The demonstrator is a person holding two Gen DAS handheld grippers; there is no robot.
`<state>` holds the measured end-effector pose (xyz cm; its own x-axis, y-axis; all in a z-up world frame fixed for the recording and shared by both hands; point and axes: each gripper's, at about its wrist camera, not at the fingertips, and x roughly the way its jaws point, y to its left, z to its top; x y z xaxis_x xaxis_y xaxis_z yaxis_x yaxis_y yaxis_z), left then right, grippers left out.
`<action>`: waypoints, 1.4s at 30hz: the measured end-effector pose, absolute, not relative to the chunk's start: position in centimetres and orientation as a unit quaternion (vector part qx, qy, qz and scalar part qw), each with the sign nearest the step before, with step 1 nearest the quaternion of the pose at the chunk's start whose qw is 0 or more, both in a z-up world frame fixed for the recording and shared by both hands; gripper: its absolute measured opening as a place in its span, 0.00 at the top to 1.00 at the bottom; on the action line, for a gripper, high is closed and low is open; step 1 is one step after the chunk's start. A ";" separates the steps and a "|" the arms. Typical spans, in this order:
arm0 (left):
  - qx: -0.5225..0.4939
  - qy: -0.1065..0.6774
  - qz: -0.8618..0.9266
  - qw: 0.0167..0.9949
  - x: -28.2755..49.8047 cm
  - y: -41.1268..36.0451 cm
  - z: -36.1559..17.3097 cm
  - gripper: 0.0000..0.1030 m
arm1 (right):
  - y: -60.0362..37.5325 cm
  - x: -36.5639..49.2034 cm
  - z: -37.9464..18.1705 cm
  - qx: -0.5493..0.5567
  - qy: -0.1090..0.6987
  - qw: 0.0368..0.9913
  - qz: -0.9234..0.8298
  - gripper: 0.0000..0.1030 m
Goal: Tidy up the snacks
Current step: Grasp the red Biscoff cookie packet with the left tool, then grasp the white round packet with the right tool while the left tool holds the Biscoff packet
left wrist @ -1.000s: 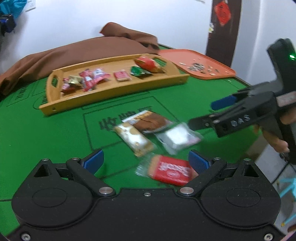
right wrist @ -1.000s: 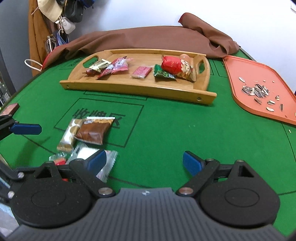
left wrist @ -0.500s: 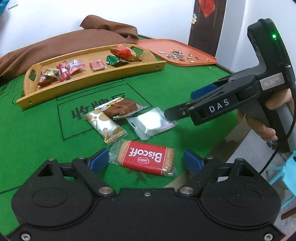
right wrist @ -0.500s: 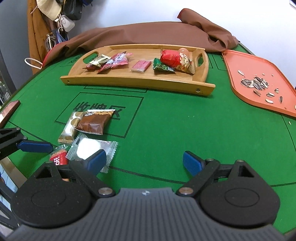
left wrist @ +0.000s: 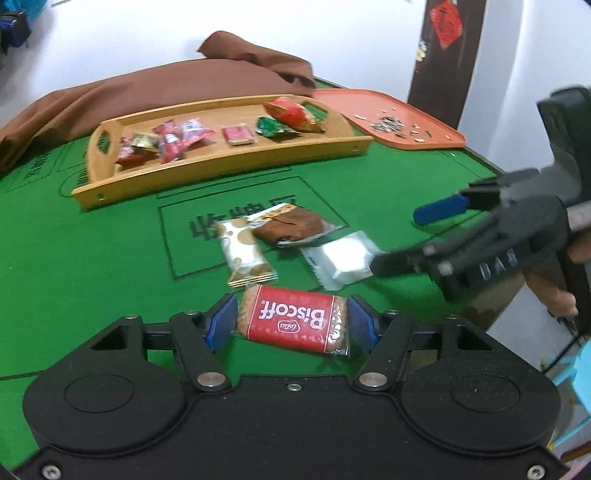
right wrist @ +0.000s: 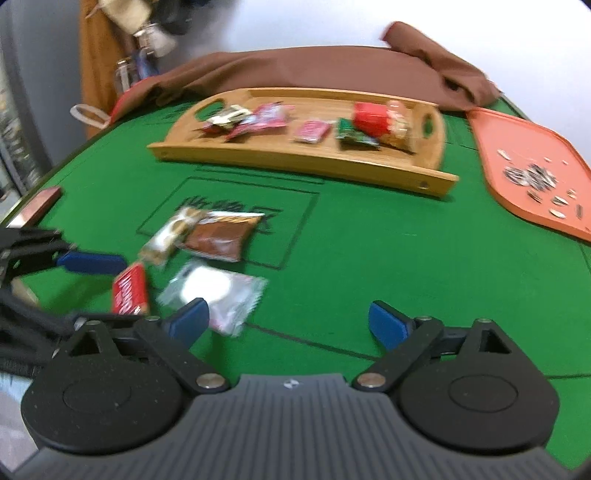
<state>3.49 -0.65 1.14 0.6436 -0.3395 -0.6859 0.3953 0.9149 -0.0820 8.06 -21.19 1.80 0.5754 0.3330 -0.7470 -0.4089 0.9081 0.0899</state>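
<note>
Left wrist view: left tool [left wrist: 291, 323], just been closing, brackets red Biscoff biscuit packet [left wrist: 293, 318] at lower centre of green felt counter [left wrist: 92, 251], pads apparently not yet pressing; right tool [right wrist: 288, 325] spread, empty; next, pinch and carry to long wooden tray [left wrist: 221, 162] at upper centre.

A green felt surface [right wrist: 388, 229] with dark printed lines spreads ahead of both grippers. At its far edge lies a rumpled brown cloth [left wrist: 155, 88], and behind that stands a plain white wall [left wrist: 258, 22]. Far ahead to the right of the left gripper, a dark brown post [left wrist: 448, 55] carries a red hanging ornament [left wrist: 446, 19]. Far left of the right gripper, blurred bags [right wrist: 147, 33] hang against an orange-brown panel [right wrist: 92, 74].
</note>
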 end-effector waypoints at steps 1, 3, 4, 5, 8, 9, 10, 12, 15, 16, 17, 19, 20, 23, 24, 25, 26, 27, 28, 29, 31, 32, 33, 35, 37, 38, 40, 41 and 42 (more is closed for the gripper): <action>0.038 0.370 -0.197 0.907 3.5 -0.5 1.2 0.39 | -20.8 7.9 1.7 -0.052 0.410 0.884 0.216 0.05; 0.038 0.368 -0.185 0.910 3.5 -0.1 1.2 0.40 | -19.9 7.5 1.4 -0.066 0.410 0.881 0.228 0.05; 0.039 0.368 -0.179 0.912 3.6 0.1 1.2 0.44 | -19.4 7.4 1.3 -0.075 0.408 0.879 0.233 0.05; 0.039 0.367 -0.174 0.913 3.6 0.3 1.2 0.45 | -19.0 7.2 1.2 -0.083 0.406 0.879 0.236 0.05; 0.036 0.361 -0.153 0.919 3.7 1.0 1.2 0.46 | -17.8 7.1 1.0 -0.105 0.398 0.880 0.236 0.05; 0.034 0.360 -0.145 0.921 3.8 1.2 1.2 0.47 | -17.4 7.1 1.0 -0.107 0.396 0.882 0.234 0.05; 0.031 0.361 -0.140 0.921 3.9 1.4 1.2 0.48 | -17.2 7.2 0.9 -0.106 0.394 0.883 0.231 0.05; 0.022 0.362 -0.131 0.923 4.0 1.9 1.1 0.48 | -16.7 7.2 0.9 -0.102 0.391 0.885 0.231 0.06; 0.017 0.360 -0.125 0.924 3.9 2.3 1.0 0.39 | -16.2 7.2 0.8 -0.097 0.385 0.889 0.227 0.08; 0.019 0.357 -0.124 0.926 3.8 2.4 1.0 0.35 | -16.1 7.2 0.7 -0.093 0.383 0.892 0.222 0.10; 0.023 0.356 -0.123 0.926 3.7 2.5 0.9 0.33 | -16.0 7.2 0.7 -0.090 0.379 0.895 0.215 0.10; 0.030 0.353 -0.122 0.927 3.5 2.6 0.8 0.27 | -15.9 7.0 0.6 -0.087 0.373 0.901 0.206 0.12; 0.033 0.352 -0.122 0.927 3.4 2.6 0.7 0.27 | -15.8 6.8 0.5 -0.086 0.369 0.903 0.202 0.12; 0.037 0.355 -0.129 0.925 3.1 2.6 0.4 0.25 | -15.8 6.5 0.6 -0.083 0.363 0.908 0.192 0.19; 0.037 0.356 -0.131 0.924 3.1 2.5 0.3 0.25 | -15.9 6.4 0.6 -0.081 0.362 0.910 0.187 0.23; 0.037 0.358 -0.132 0.924 3.1 2.5 0.2 0.25 | -16.0 6.3 0.7 -0.079 0.361 0.911 0.183 0.27; 0.035 0.360 -0.133 0.923 3.2 2.4 0.0 0.25 | -16.0 6.2 0.7 -0.076 0.360 0.913 0.177 0.28; 0.034 0.358 -0.132 0.924 3.2 2.4 -0.2 0.24 | -16.0 6.1 0.7 -0.075 0.360 0.913 0.175 0.30; 0.036 0.355 -0.129 0.925 3.3 2.3 -0.3 0.23 | -15.9 6.0 0.7 -0.077 0.359 0.914 0.174 0.31; 0.040 0.352 -0.125 0.927 3.3 2.1 -0.4 0.23 | -15.8 5.9 0.7 -0.080 0.356 0.915 0.172 0.32; 0.048 0.346 -0.120 0.929 3.4 1.7 -0.5 0.22 | -15.6 5.8 0.7 -0.083 0.353 0.916 0.170 0.35; 0.048 0.344 -0.121 0.930 3.4 1.6 -0.6 0.23 | -15.5 5.7 0.8 -0.084 0.351 0.917 0.169 0.35; 0.047 0.342 -0.122 0.930 3.4 1.4 -0.6 0.23 | -15.4 5.7 0.8 -0.085 0.350 0.918 0.168 0.36; 0.048 0.340 -0.126 0.931 3.3 1.3 -0.7 0.23 | -15.4 5.8 0.8 -0.084 0.349 0.919 0.163 0.37; 0.051 0.338 -0.131 0.931 3.2 1.3 -0.6 0.27 | -15.5 6.0 0.8 -0.078 0.352 0.918 0.164 0.37; 0.051 0.337 -0.134 0.931 3.1 1.2 -0.6 0.30 | -15.5 6.1 0.8 -0.075 0.354 0.918 0.165 0.37; 0.054 0.335 -0.138 0.931 2.8 0.9 -0.5 0.39 | -15.3 6.1 0.8 -0.077 0.354 0.917 0.164 0.39; 0.058 0.331 -0.139 0.932 2.7 0.7 -0.3 0.40 | -15.3 6.1 0.8 -0.078 0.354 0.918 0.164 0.40; 0.060 0.331 -0.135 0.932 2.6 0.5 -0.3 0.40 | -15.2 6.1 0.9 -0.079 0.354 0.918 0.163 0.41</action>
<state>2.63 0.49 -0.30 0.7450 -0.2113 -0.6327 0.2913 0.9563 0.0236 6.07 -15.23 0.90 0.6967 0.2439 -0.6746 -0.3550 0.9344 -0.0288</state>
